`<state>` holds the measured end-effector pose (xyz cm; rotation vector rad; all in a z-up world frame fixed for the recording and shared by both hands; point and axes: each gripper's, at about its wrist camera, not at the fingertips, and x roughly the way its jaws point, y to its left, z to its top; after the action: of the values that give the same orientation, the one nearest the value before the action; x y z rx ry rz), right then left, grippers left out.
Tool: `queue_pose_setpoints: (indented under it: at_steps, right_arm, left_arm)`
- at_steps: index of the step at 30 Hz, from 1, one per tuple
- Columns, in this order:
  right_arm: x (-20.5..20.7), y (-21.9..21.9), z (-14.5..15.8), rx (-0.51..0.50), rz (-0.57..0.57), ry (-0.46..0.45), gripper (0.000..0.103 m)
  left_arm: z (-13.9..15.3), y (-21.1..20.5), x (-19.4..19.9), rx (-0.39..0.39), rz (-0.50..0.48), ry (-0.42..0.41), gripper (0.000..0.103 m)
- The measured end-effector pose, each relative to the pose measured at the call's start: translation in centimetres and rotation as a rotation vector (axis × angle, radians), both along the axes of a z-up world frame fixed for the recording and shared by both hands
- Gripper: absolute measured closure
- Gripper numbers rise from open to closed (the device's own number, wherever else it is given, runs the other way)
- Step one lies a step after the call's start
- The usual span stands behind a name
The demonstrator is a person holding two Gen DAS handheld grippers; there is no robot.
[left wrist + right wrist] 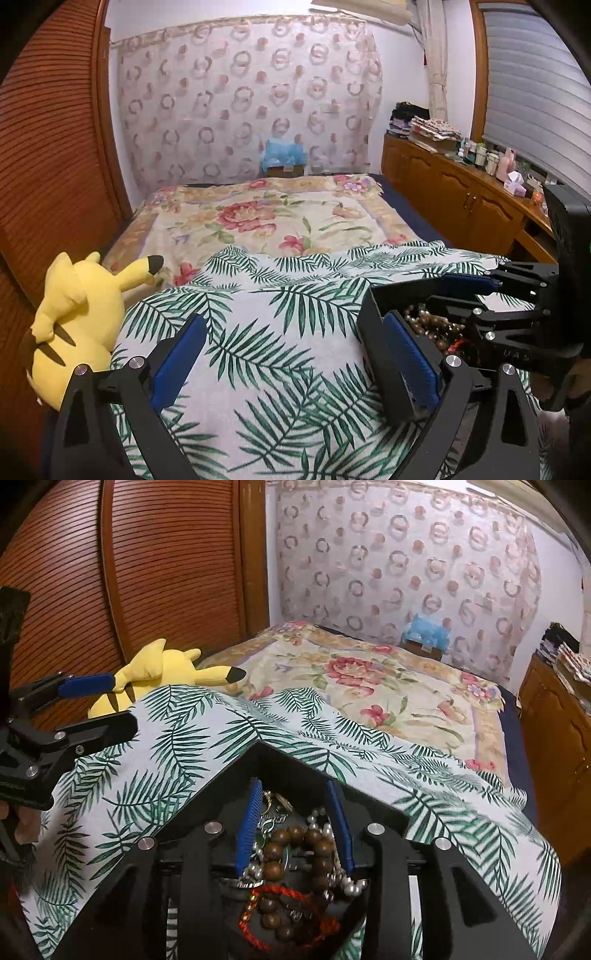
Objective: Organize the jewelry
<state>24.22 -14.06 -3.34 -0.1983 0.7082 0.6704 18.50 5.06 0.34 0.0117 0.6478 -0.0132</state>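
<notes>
A black box point(236, 771) sits on the palm-leaf cloth point(280, 325) and holds a heap of jewelry: a brown wooden bead bracelet point(295, 845), white pearls point(351, 886), a red cord bracelet point(288, 897) and metal pieces. My right gripper point(295, 827) reaches down into the box, its blue pads point(247, 830) open on either side of the wooden beads. My left gripper point(295, 365) is open wide; its right finger point(410, 365) rests against the box's outer wall point(373, 325), and its left finger hovers over the cloth. The box's contents also show in the left wrist view point(432, 325).
A yellow plush toy point(74, 325) lies at the left edge of the bed by the wooden louvered wardrobe point(48, 166). A floral bedspread point(266, 218) covers the far bed. A wooden sideboard point(461, 199) with bottles and folded cloth runs along the right wall.
</notes>
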Motion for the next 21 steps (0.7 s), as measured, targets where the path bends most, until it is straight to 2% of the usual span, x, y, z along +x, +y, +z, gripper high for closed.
queue_pose_setpoints:
  at_steps: [3,9,11,14,17,21]
  right_arm:
    - [-1.2,-1.1,0.3,0.018,-0.028,-0.005,0.058]
    - [-4.2,-3.4,0.9,0.031,-0.116,-0.036,0.034]
    - [-5.6,-4.2,0.9,0.034,-0.147,-0.049,0.021]
    - [-7.3,-5.1,1.0,0.036,-0.183,-0.068,0.011]
    - [-8.9,-6.0,1.1,0.040,-0.225,-0.085,0.003]
    - [-10.6,-7.0,1.4,0.049,-0.270,-0.100,0.003]
  left_arm:
    - [0.2,-0.4,-1.2,0.006,-0.006,-0.002,0.010]
    - [0.3,-1.5,-4.0,0.014,-0.017,-0.003,0.010]
    - [0.3,-1.9,-4.8,0.016,-0.018,-0.001,0.010]
    - [0.3,-2.6,-6.2,0.023,-0.017,0.001,0.010]
    - [0.1,-3.2,-7.3,0.026,-0.011,0.005,0.009]
    - [0.0,-3.8,-8.6,0.018,-0.013,0.007,0.008]
